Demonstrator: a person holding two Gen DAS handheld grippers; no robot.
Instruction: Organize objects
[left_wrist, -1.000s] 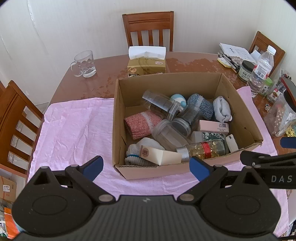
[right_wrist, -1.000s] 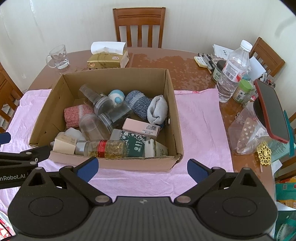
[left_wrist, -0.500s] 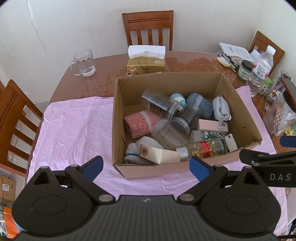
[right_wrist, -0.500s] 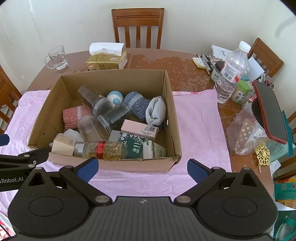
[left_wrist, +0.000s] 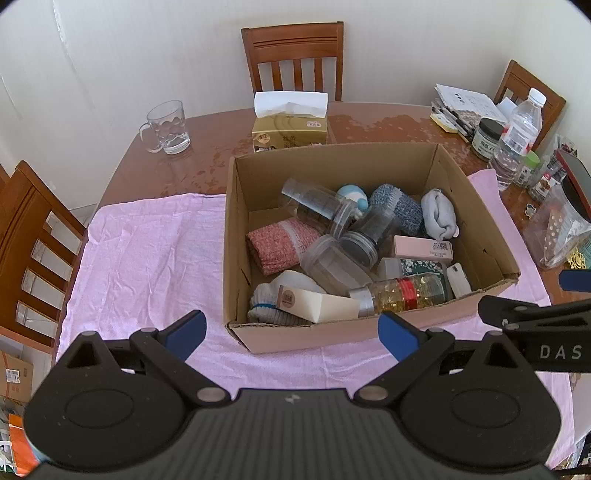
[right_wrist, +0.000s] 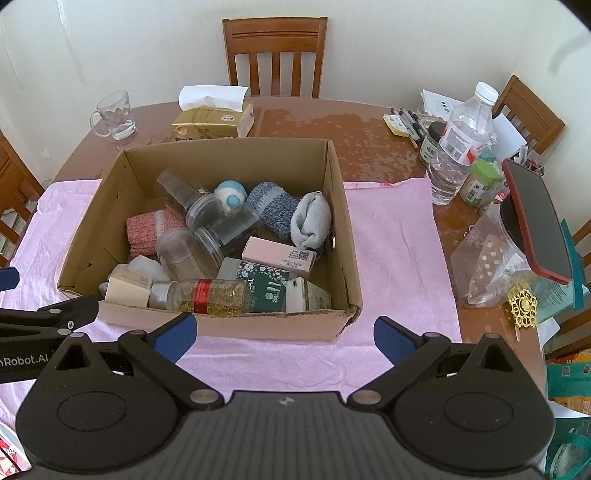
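Cardboard walls of the open box (left_wrist: 480, 236) enclose a jumble on the pink cloth (left_wrist: 147, 251): clear plastic jars (left_wrist: 332, 266), a red knitted roll (left_wrist: 275, 242), a blue knitted roll (right_wrist: 273, 206), a grey sock (right_wrist: 310, 221), a pink carton (right_wrist: 280, 254) and a gold-flecked bottle (right_wrist: 210, 295) lying along the near wall. Both the left gripper (left_wrist: 291, 332) and the right gripper (right_wrist: 284, 332) hover just short of the box's near side, fingers spread wide and holding nothing. Beyond the box, a tissue box (left_wrist: 290, 131) and a glass mug (left_wrist: 168, 127) stand on the wooden table (right_wrist: 369, 140).
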